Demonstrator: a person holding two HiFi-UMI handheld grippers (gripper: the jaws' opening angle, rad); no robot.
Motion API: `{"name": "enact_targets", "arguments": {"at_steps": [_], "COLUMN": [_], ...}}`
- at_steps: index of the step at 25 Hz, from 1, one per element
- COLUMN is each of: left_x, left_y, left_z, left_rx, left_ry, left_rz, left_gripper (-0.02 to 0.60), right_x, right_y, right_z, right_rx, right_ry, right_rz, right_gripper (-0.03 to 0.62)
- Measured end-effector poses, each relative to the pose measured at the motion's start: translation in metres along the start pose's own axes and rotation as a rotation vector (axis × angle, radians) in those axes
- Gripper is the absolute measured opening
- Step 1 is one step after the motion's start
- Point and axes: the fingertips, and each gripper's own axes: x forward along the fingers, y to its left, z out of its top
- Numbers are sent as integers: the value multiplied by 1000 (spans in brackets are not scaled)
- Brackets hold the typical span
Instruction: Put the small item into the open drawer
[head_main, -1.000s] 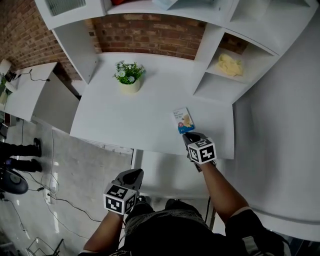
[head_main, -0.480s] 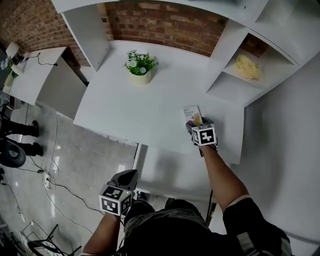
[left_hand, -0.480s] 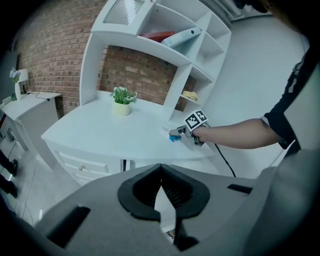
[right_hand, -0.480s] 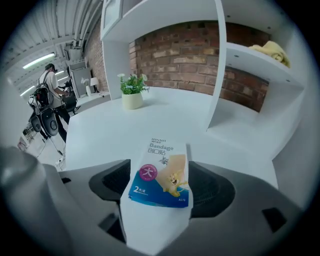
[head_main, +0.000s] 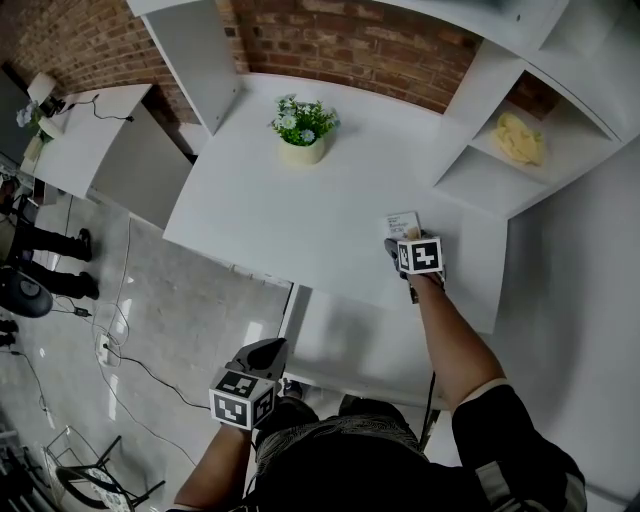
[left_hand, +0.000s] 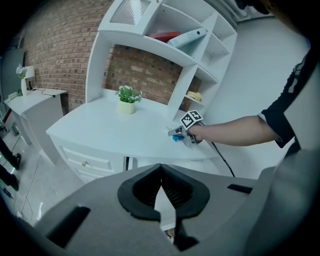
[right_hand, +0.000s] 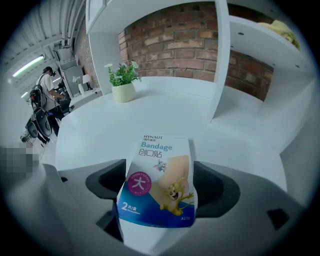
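Note:
The small item is a blue and white bandage box (head_main: 402, 222) lying near the front right of the white desk (head_main: 290, 215). In the right gripper view the box (right_hand: 159, 182) fills the gap between my jaws. My right gripper (head_main: 399, 241) has just been opening and stands wide around the box, its pads beside it and not squeezing it. Below the desk front, the open drawer (head_main: 350, 340) shows a pale inside. My left gripper (head_main: 268, 350) hangs low over the drawer's left front corner, shut and empty; its tips (left_hand: 160, 167) meet.
A potted plant (head_main: 303, 130) stands at the back of the desk. A yellow thing (head_main: 522, 138) lies in the right shelf niche (head_main: 480, 175). A side table (head_main: 85, 140) and a person's legs (head_main: 50, 260) are at the left. Cables lie on the floor (head_main: 130, 350).
My right gripper went forward and down from just short of the box to around it, and its jaws opened. The left gripper barely moved.

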Motion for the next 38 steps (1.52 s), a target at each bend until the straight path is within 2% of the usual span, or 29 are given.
{"name": "enact_targets", "arguments": {"at_steps": [6, 10, 14, 18, 22, 28, 38], "left_x": [-4, -7, -10, -15, -20, -24, -19], "left_y": [-3, -5, -3, -6, -7, -5, -19], "left_z": [-1, -2, -1, 4, 9, 9, 26], "left_rx": [-8, -6, -5, 0, 21, 59, 189], "left_ry": [-5, -11, -22, -43, -58, -42, -10], "left_rz": [1, 0, 3, -11, -30, -70, -173], "left_gripper": [15, 15, 15, 15, 15, 15, 15], "right_x": [7, 11, 11, 6, -9, -46, -123], "right_y": [1, -2, -2, -1, -4, 0, 36], "right_z": [-4, -8, -8, -15, -13, -9, -13], "right_rx": [-11, 36, 28, 45, 51, 83, 179], "right_ry": [41, 62, 77, 124, 122, 80, -95], "right_rz": [-18, 13, 25, 47, 29, 33, 89], "right_gripper": [418, 420, 420, 420, 420, 420, 420]}}
